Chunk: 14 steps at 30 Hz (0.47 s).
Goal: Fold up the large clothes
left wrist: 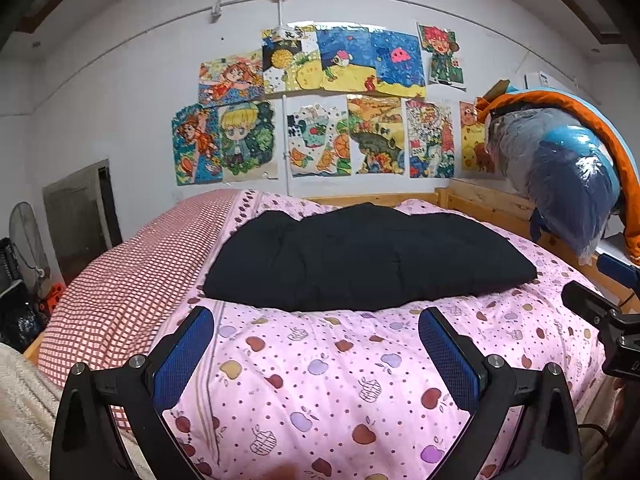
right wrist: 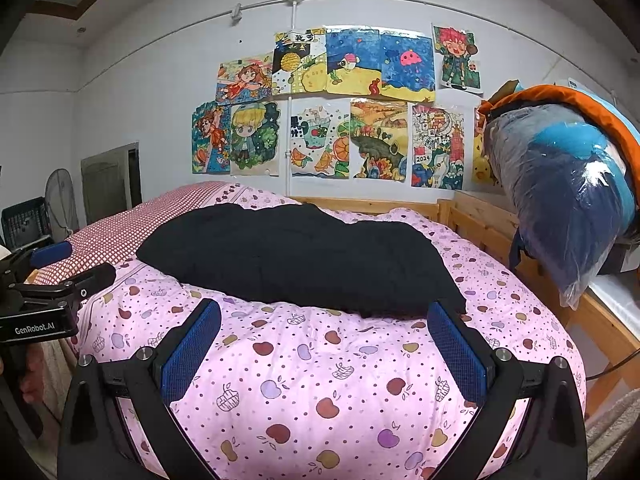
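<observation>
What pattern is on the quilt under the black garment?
Pink, with small dots and apples in red, purple and yellow. The quilt shows best in the right wrist view, beneath the black garment.

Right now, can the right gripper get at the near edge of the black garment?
Probably yes. The right gripper is open over the pink apple-print quilt, and the black garment lies just ahead with only bare quilt between. The left gripper sits off to the side, out of the path.
</observation>
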Motion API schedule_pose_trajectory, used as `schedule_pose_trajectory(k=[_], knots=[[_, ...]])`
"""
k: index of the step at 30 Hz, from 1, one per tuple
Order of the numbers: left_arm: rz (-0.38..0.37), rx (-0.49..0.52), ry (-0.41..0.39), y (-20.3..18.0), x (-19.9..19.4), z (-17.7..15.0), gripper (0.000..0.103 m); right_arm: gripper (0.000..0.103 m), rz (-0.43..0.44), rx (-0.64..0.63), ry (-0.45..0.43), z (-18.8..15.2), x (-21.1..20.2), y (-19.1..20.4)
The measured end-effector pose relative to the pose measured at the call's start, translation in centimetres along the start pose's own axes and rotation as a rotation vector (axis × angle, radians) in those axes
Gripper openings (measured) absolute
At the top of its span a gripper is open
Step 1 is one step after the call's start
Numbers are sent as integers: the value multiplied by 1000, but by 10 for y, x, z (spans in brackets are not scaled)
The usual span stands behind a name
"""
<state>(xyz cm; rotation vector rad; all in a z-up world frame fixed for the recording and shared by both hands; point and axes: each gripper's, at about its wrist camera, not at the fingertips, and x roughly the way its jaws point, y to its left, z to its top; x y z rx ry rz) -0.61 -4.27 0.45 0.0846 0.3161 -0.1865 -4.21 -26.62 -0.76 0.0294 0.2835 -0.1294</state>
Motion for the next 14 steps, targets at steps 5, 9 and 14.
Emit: schedule_pose_trajectory(k=[5,9,14], knots=[[18,0,-6,1,1,0,103,101,-1,0,1,0,0,-1],[20,-2,-2,1,3,0,103,101,-4,4,0,1,-1,1],[25,0,0,1,5,0,103,101,-6,4,0,1,-1,2]])
